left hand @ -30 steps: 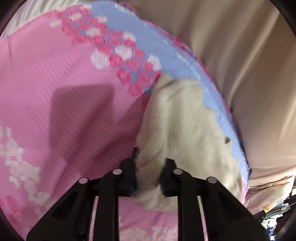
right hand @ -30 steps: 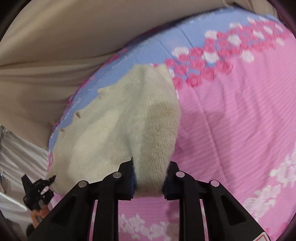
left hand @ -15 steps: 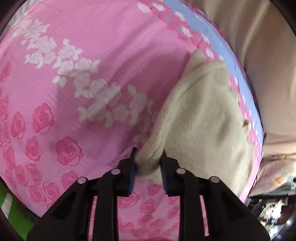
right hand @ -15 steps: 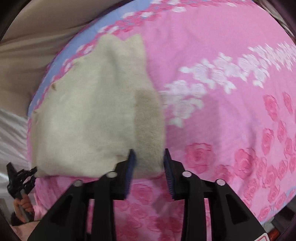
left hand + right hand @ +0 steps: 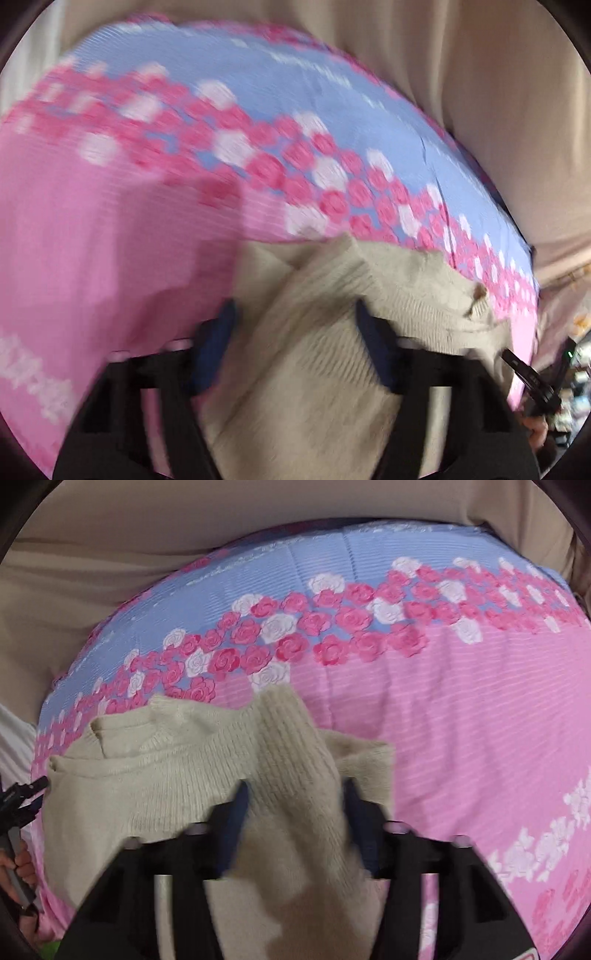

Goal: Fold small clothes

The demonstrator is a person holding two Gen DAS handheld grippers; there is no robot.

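A bedspread (image 5: 461,701) covers the surface: ribbed cotton, pink with a band of pink and white roses and a blue border. Beige draped cloth (image 5: 110,554) hangs behind it. On the bedspread lies a cream knitted sweater (image 5: 155,775), partly folded, its ribbed folds raised toward both cameras. The left gripper (image 5: 295,347) has just been opening; a thick fold of knit sits between its jaws, though blur hides whether the pads press. The right gripper (image 5: 295,812) has just been closing, its blue-padded jaws pinching a ribbed fold.
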